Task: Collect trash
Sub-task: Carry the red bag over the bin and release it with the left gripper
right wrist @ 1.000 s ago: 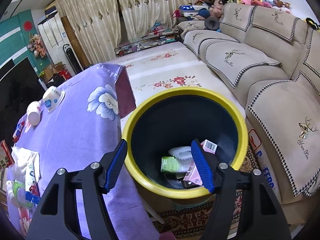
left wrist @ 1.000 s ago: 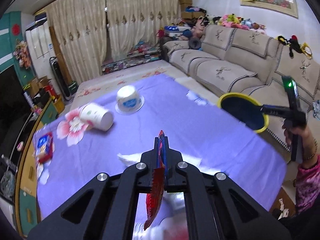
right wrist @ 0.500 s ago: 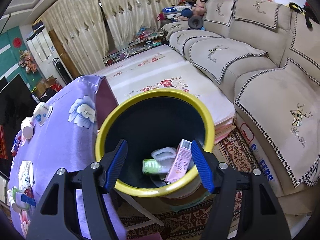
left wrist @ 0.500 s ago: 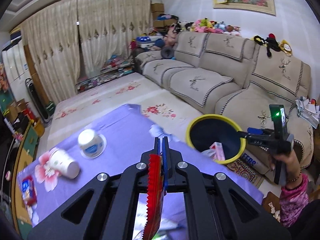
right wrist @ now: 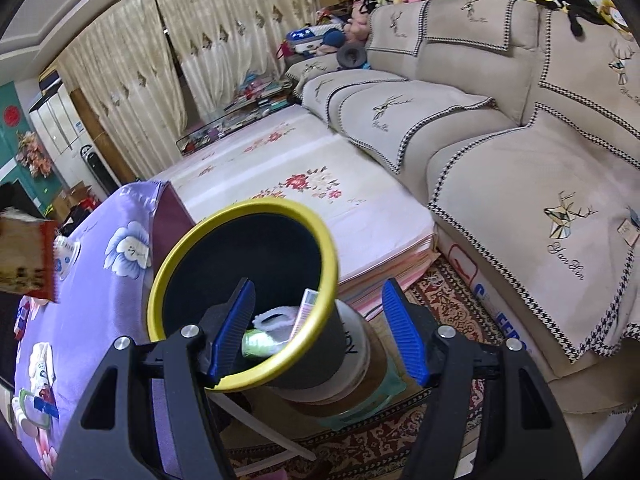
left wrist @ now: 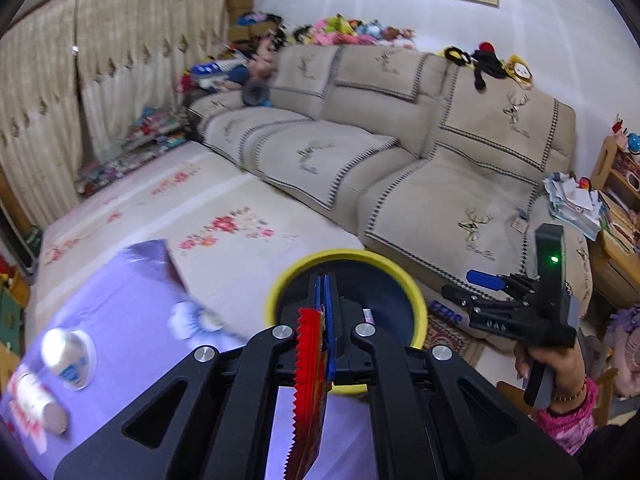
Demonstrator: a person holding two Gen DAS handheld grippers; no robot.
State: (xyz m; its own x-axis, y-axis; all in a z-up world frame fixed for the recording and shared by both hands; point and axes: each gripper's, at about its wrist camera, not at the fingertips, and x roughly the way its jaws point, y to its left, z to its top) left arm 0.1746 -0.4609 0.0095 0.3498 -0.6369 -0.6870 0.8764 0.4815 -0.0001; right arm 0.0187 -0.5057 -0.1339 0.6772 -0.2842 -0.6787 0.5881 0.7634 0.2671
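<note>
The left view alone shows the right tool [left wrist: 480, 280] from outside, gripped by a hand [left wrist: 556, 364] in a pink sleeve, off the surface's [left wrist: 132, 296] right edge. Only the right view looks into the bin [right wrist: 200, 248]: a pink-and-white box [right wrist: 306, 308], something white and fluffy and a green packet lie on its floor.

The bin is black with a yellow rim, tilted, standing off the surface's right edge on a pale drum. Its side carries letters I cannot read.

The right tool's [right wrist: 320, 332] blue fingers [right wrist: 236, 332] stand apart, one inside the rim, one outside; whether they press the wall I cannot tell.

The left tool [left wrist: 324, 300] is together, clamped on a red wrapper [left wrist: 310, 384] with a saw-toothed edge, over the bin's near rim. In the right view the wrapper [right wrist: 28, 256] shows blurred at the left.
</note>
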